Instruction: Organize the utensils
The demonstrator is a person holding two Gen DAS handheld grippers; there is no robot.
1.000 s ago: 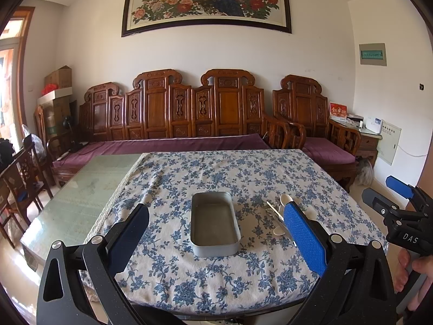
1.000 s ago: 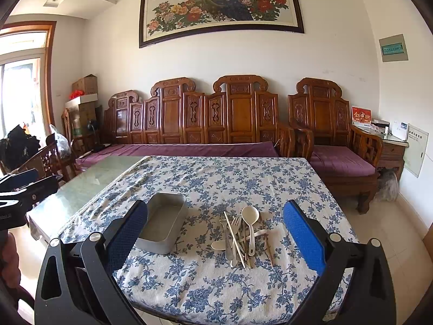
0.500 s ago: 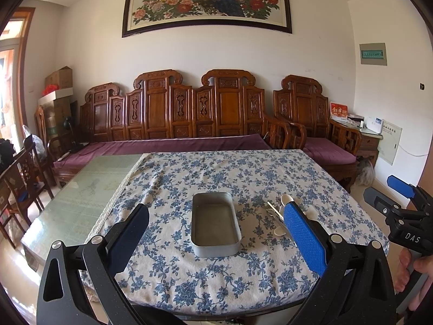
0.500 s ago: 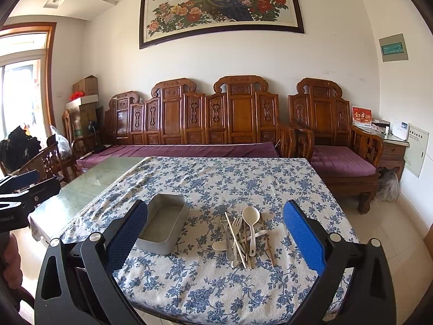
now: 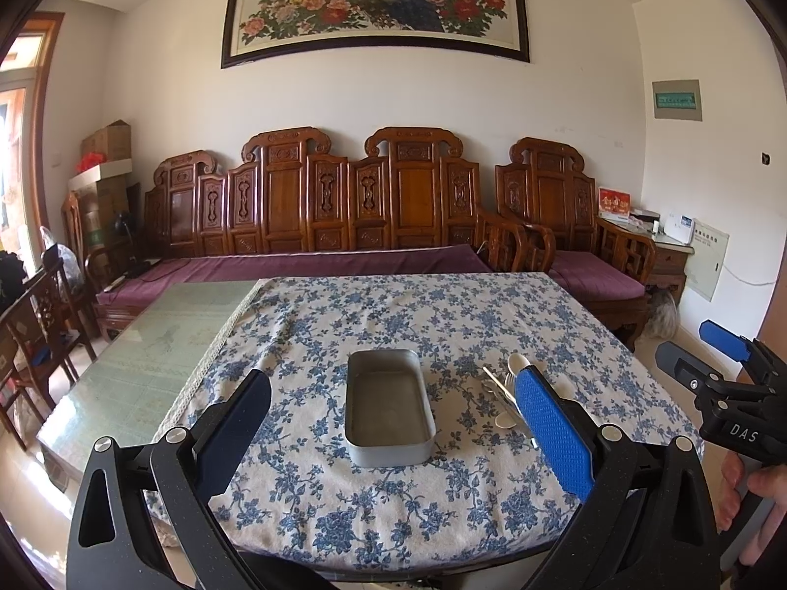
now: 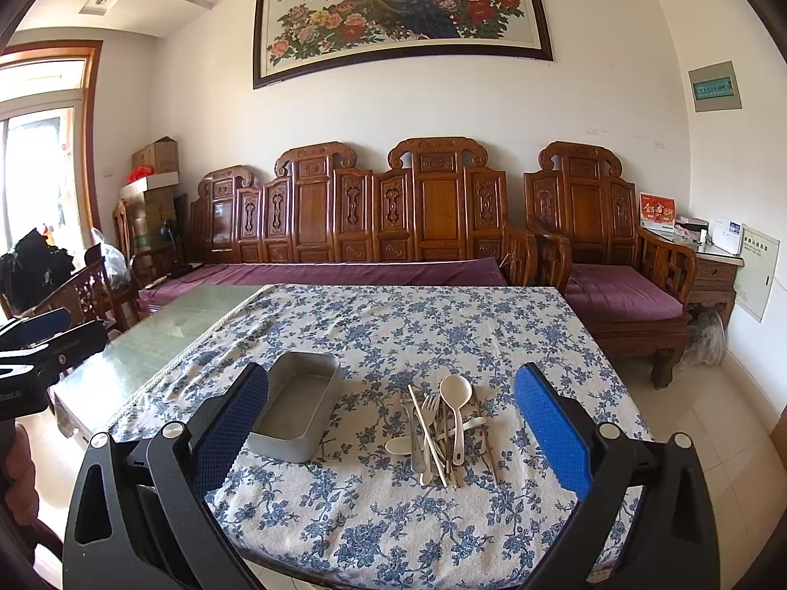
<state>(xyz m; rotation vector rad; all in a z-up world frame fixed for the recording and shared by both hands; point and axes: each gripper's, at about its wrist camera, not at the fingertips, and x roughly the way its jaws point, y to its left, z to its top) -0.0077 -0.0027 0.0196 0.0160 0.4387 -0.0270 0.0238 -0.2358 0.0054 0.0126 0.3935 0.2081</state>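
1. On the desk (image 6: 442, 324), under a blue flowered cloth (image 5: 393, 314), sit the things we must sort. The desk is the biggest thing near us.
2. We hold two tongs. Our left tongs (image 5: 393, 423) are wide apart and hold nothing. Our right tongs (image 6: 391, 430) are wide apart too, and hold nothing. Both hang in the air at the near edge of the desk.
3. We see one metal tray (image 6: 297, 405). It has nothing in it. It sits left of the pile, near it but not touching.
4. We see one pile of utensils (image 6: 440, 435), just right of the tray. We can count one big white spoon (image 6: 455, 393), one small white spoon (image 6: 398, 445) and one fork (image 6: 429, 405). We also see some long sticks, maybe chopsticks, but they cross over each other, so we cannot count them all.
5. What could go wrong, we think: the pieces lie on top of each other, so grabbing one may drag others along or knock some off the near edge. Thin flat pieces may slip from the tongs. The soft cloth may bunch up if we press down hard.
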